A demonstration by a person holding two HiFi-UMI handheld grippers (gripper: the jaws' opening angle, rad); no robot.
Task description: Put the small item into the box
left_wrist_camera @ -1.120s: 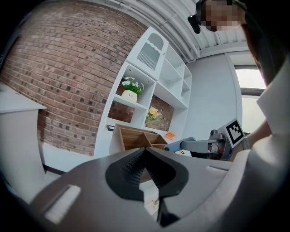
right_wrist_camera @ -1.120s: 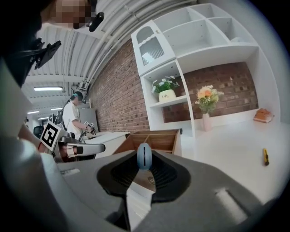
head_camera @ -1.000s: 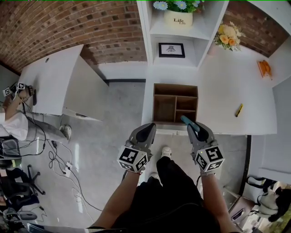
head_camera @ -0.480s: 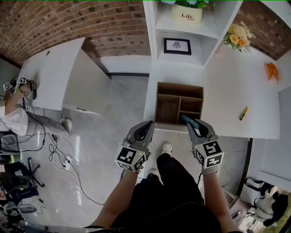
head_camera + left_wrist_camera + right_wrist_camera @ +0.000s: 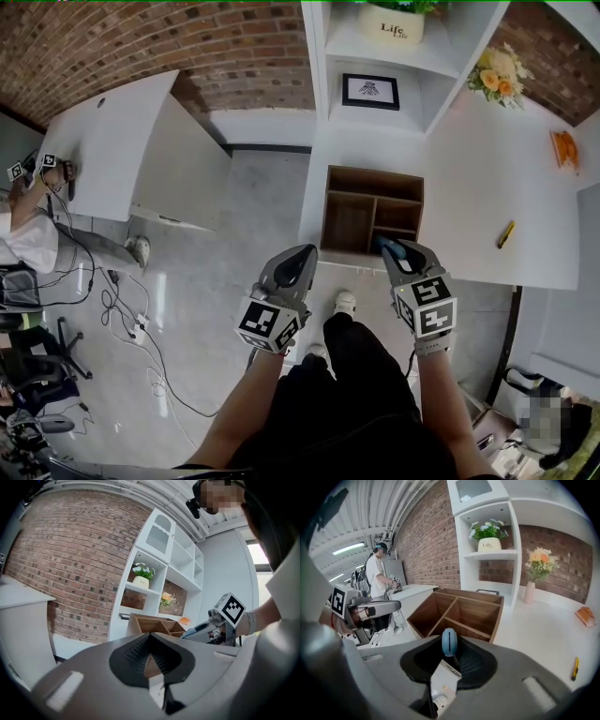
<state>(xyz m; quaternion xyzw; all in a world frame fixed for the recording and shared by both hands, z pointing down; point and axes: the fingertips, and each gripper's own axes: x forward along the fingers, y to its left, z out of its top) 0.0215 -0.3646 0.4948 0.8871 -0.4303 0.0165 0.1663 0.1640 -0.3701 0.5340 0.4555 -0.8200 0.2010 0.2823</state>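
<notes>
The right gripper [image 5: 449, 654] is pinching a small rounded blue item [image 5: 449, 641] with a dark slot at the wooden box's [image 5: 476, 616] near edge, while the left gripper [image 5: 150, 643] is holding its jaws together, empty, and a white pot [image 5: 490, 544] is showing "Life".

A red brick wall [image 5: 141, 37] runs along the back, above a pale grey floor [image 5: 253, 225]. A tall white shelf unit [image 5: 375, 58] stands against it, holding a framed picture [image 5: 370, 91] and a pot of flowers [image 5: 392, 23]. To its right a white desk [image 5: 487, 187] carries a vase of flowers [image 5: 495, 77] near its back edge. A second white table [image 5: 112, 141] stands at the left, well apart. Cables [image 5: 122, 323] trail over the floor beside a black chair [image 5: 33, 375]. A strip light [image 5: 349, 548] glows on the ribbed ceiling [image 5: 384, 508].
</notes>
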